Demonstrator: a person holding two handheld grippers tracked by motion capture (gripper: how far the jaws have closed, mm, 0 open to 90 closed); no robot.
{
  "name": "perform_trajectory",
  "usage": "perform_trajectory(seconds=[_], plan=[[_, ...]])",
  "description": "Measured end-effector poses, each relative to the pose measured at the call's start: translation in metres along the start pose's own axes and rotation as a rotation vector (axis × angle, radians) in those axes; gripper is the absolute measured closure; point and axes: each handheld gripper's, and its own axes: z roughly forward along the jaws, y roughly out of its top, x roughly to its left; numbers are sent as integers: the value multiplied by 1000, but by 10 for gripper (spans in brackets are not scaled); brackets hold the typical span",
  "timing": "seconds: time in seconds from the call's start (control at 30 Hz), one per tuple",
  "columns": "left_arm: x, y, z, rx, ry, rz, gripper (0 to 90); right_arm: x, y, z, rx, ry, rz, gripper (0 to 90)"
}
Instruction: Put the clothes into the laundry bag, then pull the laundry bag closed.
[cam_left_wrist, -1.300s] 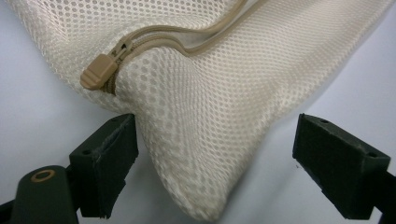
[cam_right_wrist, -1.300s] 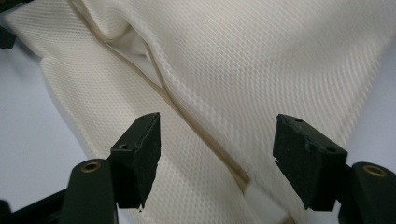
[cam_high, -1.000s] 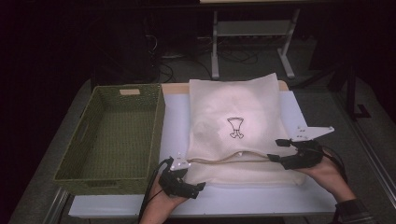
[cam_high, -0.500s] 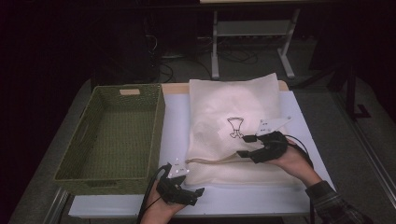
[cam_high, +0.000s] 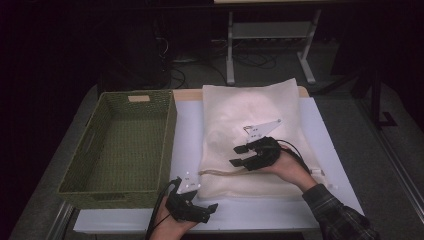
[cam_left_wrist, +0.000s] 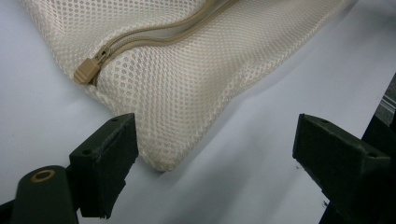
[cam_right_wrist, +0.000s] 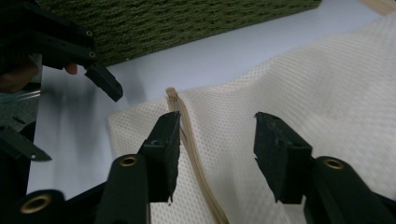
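My right gripper (cam_high: 240, 156) hovers over the cream mesh zip bag (cam_high: 250, 120), which lies flat on the white table (cam_high: 187, 130) just beside the green woven basket (cam_high: 120, 145). Its jaws have just been closing and now stand partly apart, with nothing pressed between them; the tan zipper strip (cam_right_wrist: 196, 163) runs beneath them. My left gripper (cam_high: 207, 210) rests at the table's near edge, jaws wide apart and gripping nothing, pointed at the bag's near corner, where the tan zipper pull (cam_left_wrist: 86, 71) lies.
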Motion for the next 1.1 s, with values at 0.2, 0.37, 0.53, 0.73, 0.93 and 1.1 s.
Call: perform_trajectory(seconds=[0.2,0.37,0.53,0.73,0.93,1.1], plan=[[-1,1,-2,-1,17,5,135,9,16,29,23,51,-37,622],[-1,1,-4,-1,26,2,136,15,25,49,47,76,-57,691],[-2,-2,-5,-1,27,-4,135,20,28,73,85,104,-75,735],[-2,-2,-7,-8,28,-11,135,21,35,95,111,119,-75,732],[-1,-2,-8,-11,25,-11,136,22,42,114,143,138,-88,730],[-1,-2,-8,-11,27,-15,136,23,37,124,189,134,-99,720]])
